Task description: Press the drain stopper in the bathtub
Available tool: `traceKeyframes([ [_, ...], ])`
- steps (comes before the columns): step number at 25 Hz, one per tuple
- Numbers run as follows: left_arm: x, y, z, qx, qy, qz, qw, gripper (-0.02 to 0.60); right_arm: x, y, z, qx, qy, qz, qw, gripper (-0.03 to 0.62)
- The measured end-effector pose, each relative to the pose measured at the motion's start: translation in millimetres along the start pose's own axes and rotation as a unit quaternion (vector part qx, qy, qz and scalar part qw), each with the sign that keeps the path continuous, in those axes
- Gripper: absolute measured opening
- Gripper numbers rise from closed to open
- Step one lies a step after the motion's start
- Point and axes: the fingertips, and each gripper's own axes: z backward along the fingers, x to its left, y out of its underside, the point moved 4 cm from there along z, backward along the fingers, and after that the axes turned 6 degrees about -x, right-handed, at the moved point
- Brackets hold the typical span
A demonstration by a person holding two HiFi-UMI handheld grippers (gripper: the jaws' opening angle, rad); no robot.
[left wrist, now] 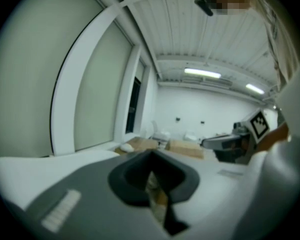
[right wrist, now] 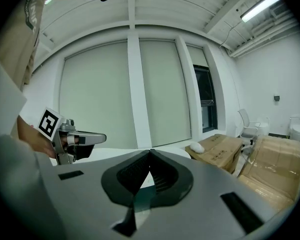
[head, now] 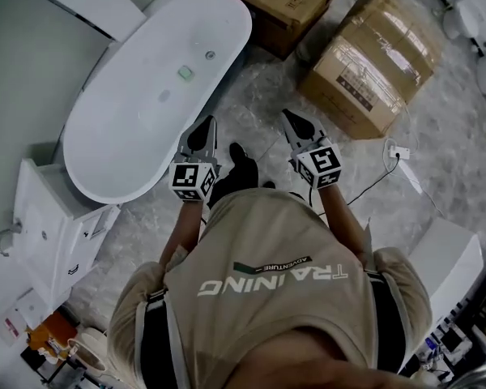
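A white oval bathtub (head: pixel 121 136) stands at the upper left of the head view. Its small round drain stopper (head: pixel 210 55) lies on the tub floor near the far end, with a pale green patch (head: pixel 185 73) a little nearer. I hold both grippers at chest height over the marble floor beside the tub, apart from it. My left gripper (head: pixel 206 123) (left wrist: pixel 151 159) is shut with nothing in it. My right gripper (head: pixel 288 115) (right wrist: pixel 150 153) is also shut and empty. Each gripper view shows the other gripper off to the side: right gripper (left wrist: pixel 230 143), left gripper (right wrist: pixel 82 138).
Two cardboard boxes (head: pixel 373 59) (head: pixel 296 2) stand on the floor right of the tub's far end. A white cabinet (head: pixel 53 225) sits at the tub's near end. A cable with a plug (head: pixel 398 152) runs across the floor at the right, near a white block (head: pixel 454 258).
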Motion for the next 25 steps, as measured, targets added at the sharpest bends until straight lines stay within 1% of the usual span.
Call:
traceKeyframes([
  [6,50.4,-29.0,-78.4,-0.016,0.031,0.009,0.9994,0.002,-33.0,-35.0,-78.1,0.007,-0.002,0.023,1.000,0.009],
  [9,80.7,-35.1,-106.2,-0.015,0.037,0.003,0.9992,0.002,-47.9,-46.6,-120.6,0.008,0.010,0.049,0.999,0.009],
  [12,110.4,-37.3,-129.1,-0.004,0.038,-0.009,0.9992,0.002,-58.4,-53.8,-155.4,0.004,0.017,0.036,0.999,0.009],
  [15,133.0,-44.3,-146.7,-0.002,0.029,-0.014,0.9995,0.002,-62.2,-58.4,-179.3,0.005,0.001,0.033,0.999,0.009],
  [18,145.3,-45.2,-163.0,0.002,0.014,-0.005,0.9999,0.002,-73.1,-57.0,-194.6,0.009,-0.010,0.037,0.999,0.009],
  [22,152.5,-39.4,-188.0,0.021,-0.014,-0.008,0.9997,0.002,-99.6,-49.8,-217.4,0.019,-0.030,0.024,0.999,0.009],
  [25,156.6,-40.9,-210.1,0.029,-0.045,-0.016,0.9984,0.002,-125.6,-47.7,-239.3,0.021,-0.063,0.014,0.998,0.009],
])
